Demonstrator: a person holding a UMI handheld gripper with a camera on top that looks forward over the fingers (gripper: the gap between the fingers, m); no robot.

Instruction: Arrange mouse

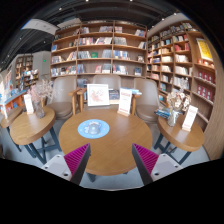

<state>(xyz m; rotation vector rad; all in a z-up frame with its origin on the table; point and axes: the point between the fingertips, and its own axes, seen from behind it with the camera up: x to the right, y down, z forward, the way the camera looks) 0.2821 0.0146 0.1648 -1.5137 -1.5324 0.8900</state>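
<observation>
A round wooden table (110,148) stands just ahead of my fingers. A round blue and white mat (93,128) lies on its far left part. I cannot make out a mouse on it. My gripper (111,160) is open and empty, its magenta pads (76,156) spread wide above the near edge of the table. Nothing is between the fingers.
A white sign (125,105) and a framed picture (97,95) stand at the table's far side. Smaller round tables stand to the left (30,125) and right (182,135). Tall bookshelves (100,55) line the back and right walls.
</observation>
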